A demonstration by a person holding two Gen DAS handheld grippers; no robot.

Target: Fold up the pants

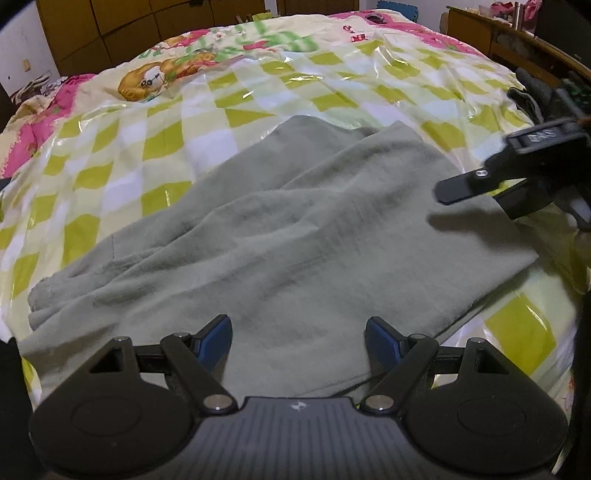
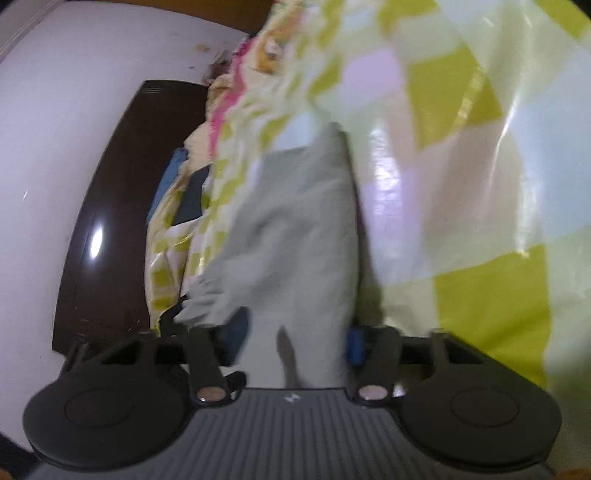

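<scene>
Grey-green pants (image 1: 295, 236) lie partly folded and wrinkled on a bed covered with a glossy yellow-green checked sheet (image 1: 155, 144). My left gripper (image 1: 299, 339) is open and empty, just above the near edge of the pants. My right gripper (image 1: 480, 188) comes in from the right over the right edge of the pants. In the right wrist view, which is blurred, the right gripper (image 2: 295, 339) is open with the pants (image 2: 291, 236) lying between its blue fingers (image 2: 354, 345).
A cartoon-print pink quilt (image 1: 155, 79) lies at the far side of the bed. A wooden wardrobe (image 1: 110, 29) stands behind. A cluttered wooden desk (image 1: 491, 29) is at the far right. A dark headboard (image 2: 110, 221) and a white wall (image 2: 55, 92) show beside the bed.
</scene>
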